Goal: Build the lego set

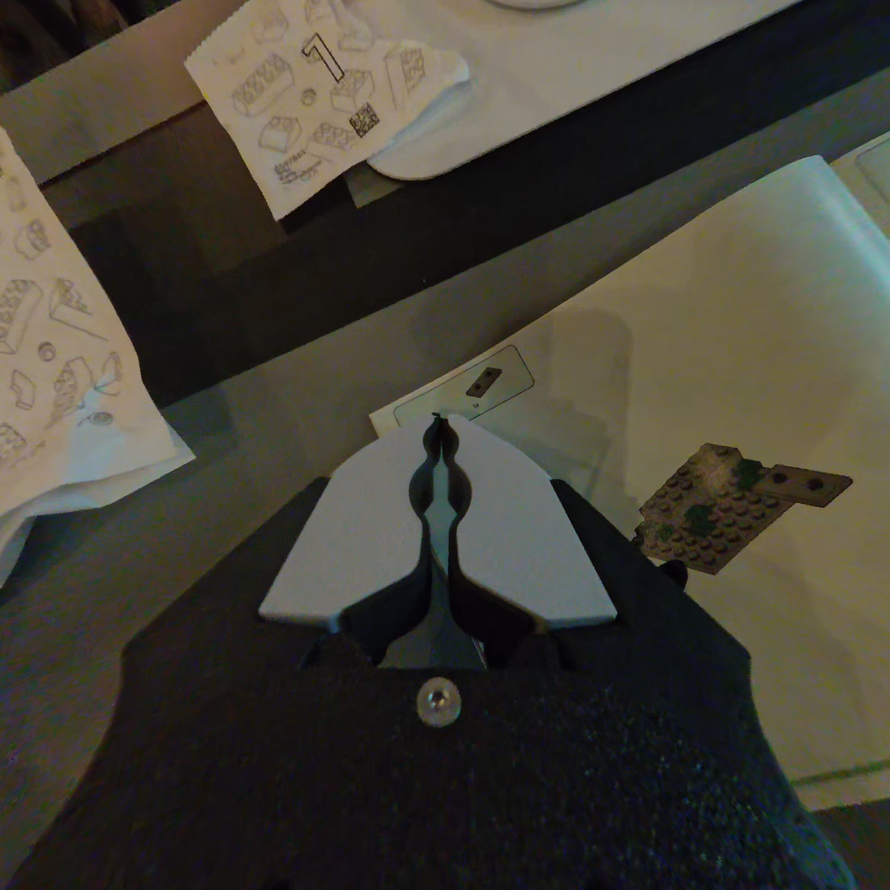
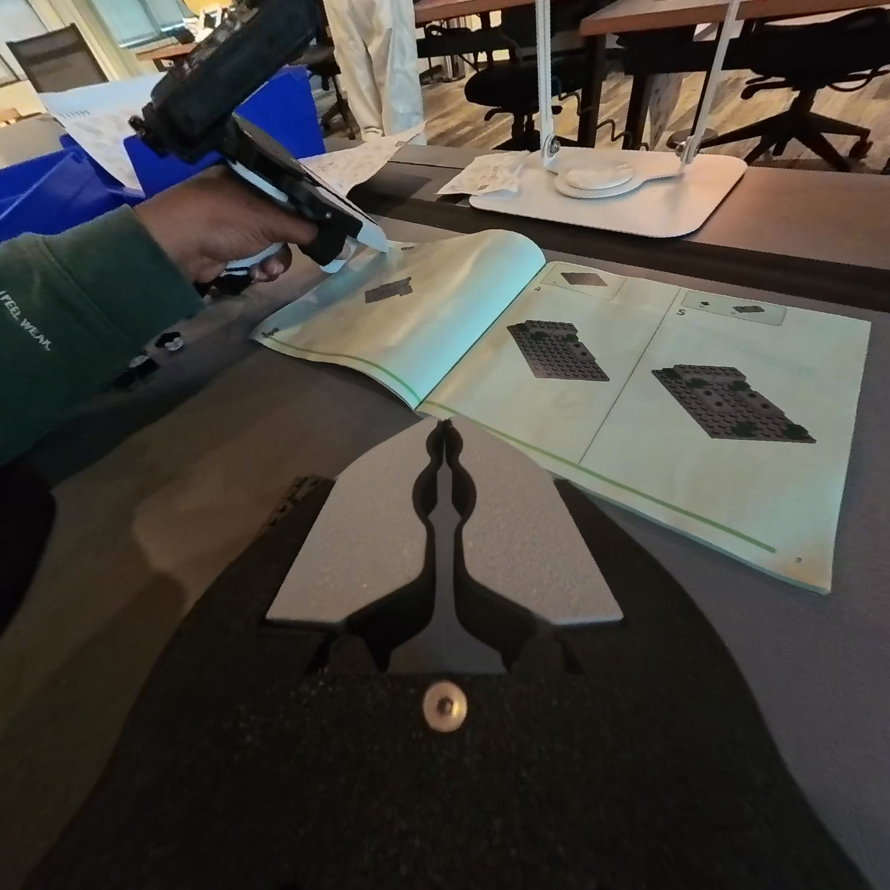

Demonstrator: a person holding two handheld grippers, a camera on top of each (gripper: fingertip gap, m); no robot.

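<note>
Overhead, office chairs (image 2: 790, 91) stand beyond the grey table (image 2: 722, 674).

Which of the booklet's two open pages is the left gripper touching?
The curled-up left page: the left gripper tip rests at its far corner. The flat right page, showing two build steps, is untouched.

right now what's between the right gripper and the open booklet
Only bare grey table between the shut right gripper and the open booklet, in the right wrist view.

I count: one open instruction booklet (image 2: 602, 385), two printed paper bags (image 1: 308, 101) (image 1: 58, 337), one white lamp base (image 2: 626, 192), two grippers (image 1: 440, 424) (image 2: 445, 424).
</note>
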